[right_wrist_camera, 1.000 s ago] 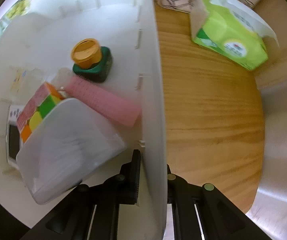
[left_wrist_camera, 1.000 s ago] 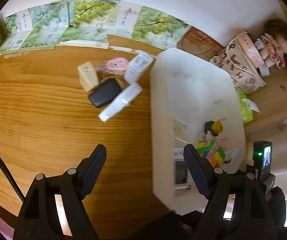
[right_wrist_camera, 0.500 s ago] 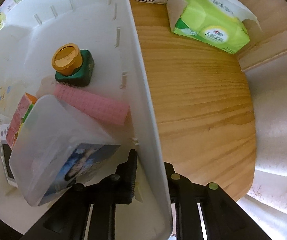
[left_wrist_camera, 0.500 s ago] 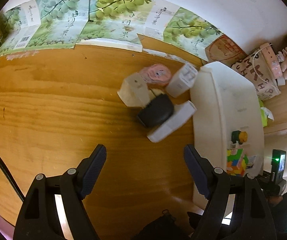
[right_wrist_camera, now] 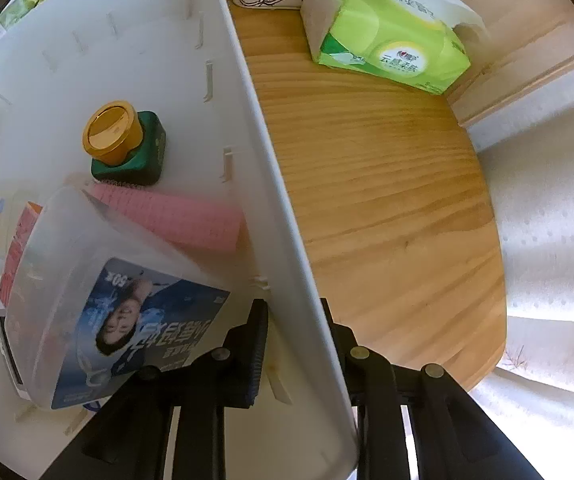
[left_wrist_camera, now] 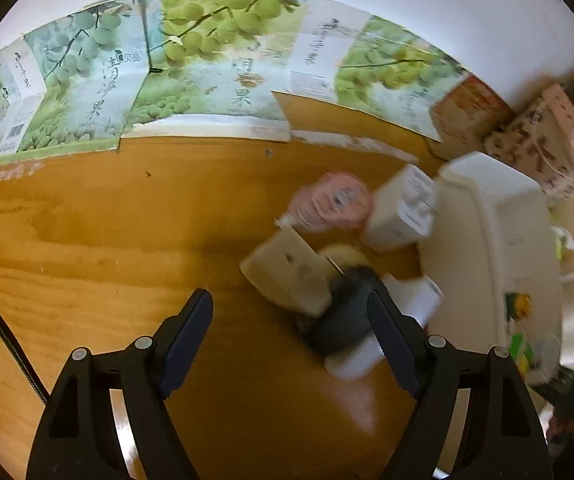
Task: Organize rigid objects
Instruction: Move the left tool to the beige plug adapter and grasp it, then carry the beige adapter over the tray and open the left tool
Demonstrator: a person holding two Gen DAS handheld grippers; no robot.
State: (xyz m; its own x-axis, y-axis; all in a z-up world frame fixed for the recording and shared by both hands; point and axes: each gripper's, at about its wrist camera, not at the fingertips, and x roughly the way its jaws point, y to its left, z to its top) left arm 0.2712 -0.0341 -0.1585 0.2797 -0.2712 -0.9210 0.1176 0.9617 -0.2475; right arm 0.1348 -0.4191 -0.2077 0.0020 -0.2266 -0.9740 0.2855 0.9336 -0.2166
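On the wooden table, the left gripper hangs with fingers spread above a blurred cluster: beige box, black case, pink tin. The right gripper pinches the white bin wall; a green bottle stands inside.

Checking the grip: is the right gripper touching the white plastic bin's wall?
Touching. The right wrist view shows the right gripper clamped on the white plastic bin's wall, one finger each side.
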